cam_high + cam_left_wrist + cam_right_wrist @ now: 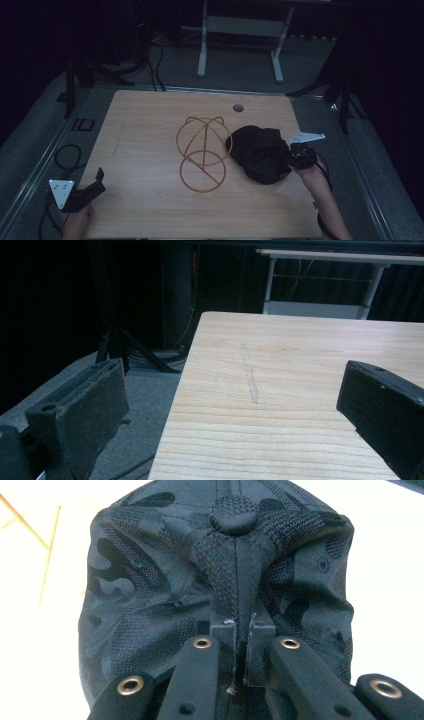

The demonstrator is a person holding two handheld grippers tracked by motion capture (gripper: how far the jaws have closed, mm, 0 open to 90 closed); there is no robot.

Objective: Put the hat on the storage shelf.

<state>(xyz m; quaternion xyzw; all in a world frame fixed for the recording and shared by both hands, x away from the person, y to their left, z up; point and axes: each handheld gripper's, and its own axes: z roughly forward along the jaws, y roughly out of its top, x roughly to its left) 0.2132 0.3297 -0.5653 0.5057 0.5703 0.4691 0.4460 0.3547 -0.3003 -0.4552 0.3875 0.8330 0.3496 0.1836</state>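
A black camouflage-patterned cap [260, 152] lies on the wooden table [145, 205], to the right of centre. My right gripper [295, 156] comes at it from the right and is shut on it. In the right gripper view the jaws pinch a fold of the cap's fabric [220, 570] just below the top button, with my right gripper [241, 625] pressed tight. A gold wire frame [202, 152] of joined hoops rests just left of the cap. My left gripper [97, 182] sits at the table's near left corner, open with nothing in it; in its own view the left gripper [235, 405] frames bare wood.
A round cable hole [238, 107] sits near the table's far edge. A white metal stand [240, 30] is on the floor behind the table. Cables [67, 155] lie on the floor left of it. The table's left edge [175, 405] runs close to my left gripper.
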